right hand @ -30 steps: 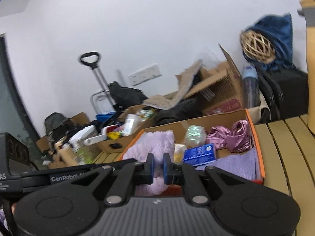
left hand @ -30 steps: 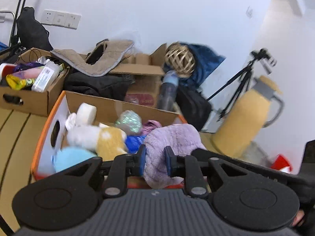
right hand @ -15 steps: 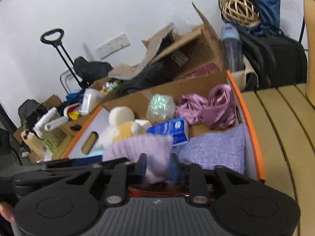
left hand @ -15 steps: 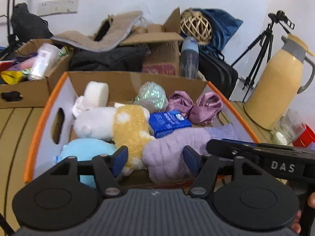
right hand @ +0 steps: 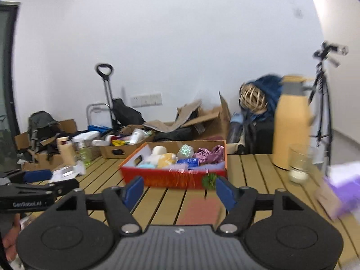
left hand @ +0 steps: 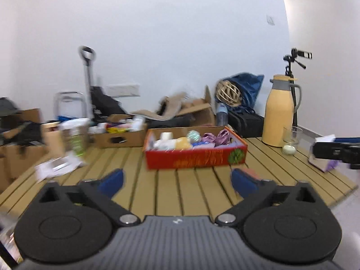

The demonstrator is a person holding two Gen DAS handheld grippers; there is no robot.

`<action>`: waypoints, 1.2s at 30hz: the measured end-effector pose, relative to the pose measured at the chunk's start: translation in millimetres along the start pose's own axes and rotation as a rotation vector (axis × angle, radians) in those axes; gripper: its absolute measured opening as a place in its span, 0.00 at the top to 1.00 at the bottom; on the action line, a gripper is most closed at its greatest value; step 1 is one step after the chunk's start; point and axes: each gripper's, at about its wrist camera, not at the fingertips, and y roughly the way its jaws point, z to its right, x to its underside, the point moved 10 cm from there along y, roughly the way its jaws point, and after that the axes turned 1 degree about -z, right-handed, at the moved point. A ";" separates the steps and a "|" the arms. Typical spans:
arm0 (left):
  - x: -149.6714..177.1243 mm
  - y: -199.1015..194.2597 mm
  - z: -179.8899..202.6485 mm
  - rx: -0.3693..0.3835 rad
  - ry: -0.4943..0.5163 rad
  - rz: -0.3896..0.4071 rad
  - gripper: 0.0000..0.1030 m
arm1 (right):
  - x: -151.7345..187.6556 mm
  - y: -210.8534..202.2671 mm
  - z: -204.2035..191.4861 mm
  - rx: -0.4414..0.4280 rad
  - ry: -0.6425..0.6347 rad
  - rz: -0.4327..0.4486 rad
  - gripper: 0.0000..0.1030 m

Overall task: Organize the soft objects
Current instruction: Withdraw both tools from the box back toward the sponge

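A red cardboard box stands on the slatted wooden table and also shows in the right wrist view. It holds several soft things: a yellow-and-white plush, a shiny purple cloth, a blue pack and a lilac fabric. My left gripper is open and empty, well back from the box. My right gripper is open and empty, also back from the box.
A tan thermos jug and a glass with a candle stand right of the box. A purple-and-white pack lies at the table's right edge. Papers and bottles lie left. Cluttered cartons sit behind.
Both grippers have let go of the lilac fabric in the box, opened wide and pulled far back from the box. The whole table now shows.
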 end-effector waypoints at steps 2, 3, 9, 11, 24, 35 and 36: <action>29.4 -53.1 0.1 0.019 -0.016 -0.006 0.00 | 27.8 -71.1 -16.9 0.007 -0.027 0.042 0.12; 44.2 -80.8 1.4 0.036 -0.017 0.001 0.00 | 41.1 -100.2 -22.7 0.016 -0.029 0.065 0.09; 82.9 -161.5 2.9 0.029 0.015 0.012 0.00 | 107.4 -217.7 -61.0 0.005 -0.015 0.106 0.04; 85.6 -173.0 2.1 0.028 0.013 0.022 0.00 | 121.5 -227.1 -70.5 -0.009 -0.024 0.081 0.04; 94.9 -197.4 0.8 0.048 0.011 0.027 0.00 | 147.1 -247.2 -96.0 -0.019 -0.072 0.061 0.03; 91.5 -171.3 2.3 0.069 0.015 0.006 0.00 | 137.2 -232.0 -87.4 -0.005 -0.067 0.066 0.03; 91.9 -164.0 3.2 0.082 0.017 0.000 0.00 | 135.9 -227.0 -84.7 -0.002 -0.063 0.064 0.03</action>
